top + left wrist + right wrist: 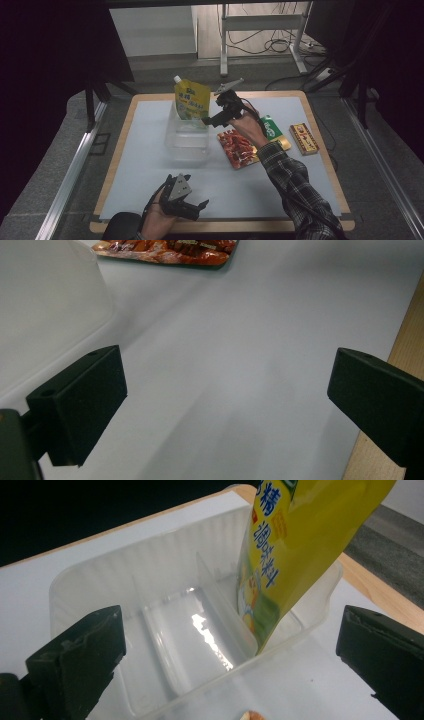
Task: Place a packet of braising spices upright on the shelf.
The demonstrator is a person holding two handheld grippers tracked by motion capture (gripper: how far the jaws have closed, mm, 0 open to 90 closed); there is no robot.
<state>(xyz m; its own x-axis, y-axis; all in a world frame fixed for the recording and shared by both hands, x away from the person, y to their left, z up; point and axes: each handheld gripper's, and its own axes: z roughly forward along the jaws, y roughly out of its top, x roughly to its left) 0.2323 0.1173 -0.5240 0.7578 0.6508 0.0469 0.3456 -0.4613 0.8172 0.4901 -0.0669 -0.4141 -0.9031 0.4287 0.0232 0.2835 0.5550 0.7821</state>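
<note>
Yellow spouted stand-up pouch [192, 100] stands inside clear plastic bin [186, 146], placed; right gripper [218, 114] wide open, empty, beside it; red snack packet [238, 148] remains on table; left gripper [191, 206] open, idle.

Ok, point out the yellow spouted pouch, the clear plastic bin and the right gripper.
yellow spouted pouch [192, 100], high view, on its printed front.
clear plastic bin [90, 587], right gripper view, on its far wall.
right gripper [215, 116], high view, midway between its open jaws, beside the pouch.
</note>
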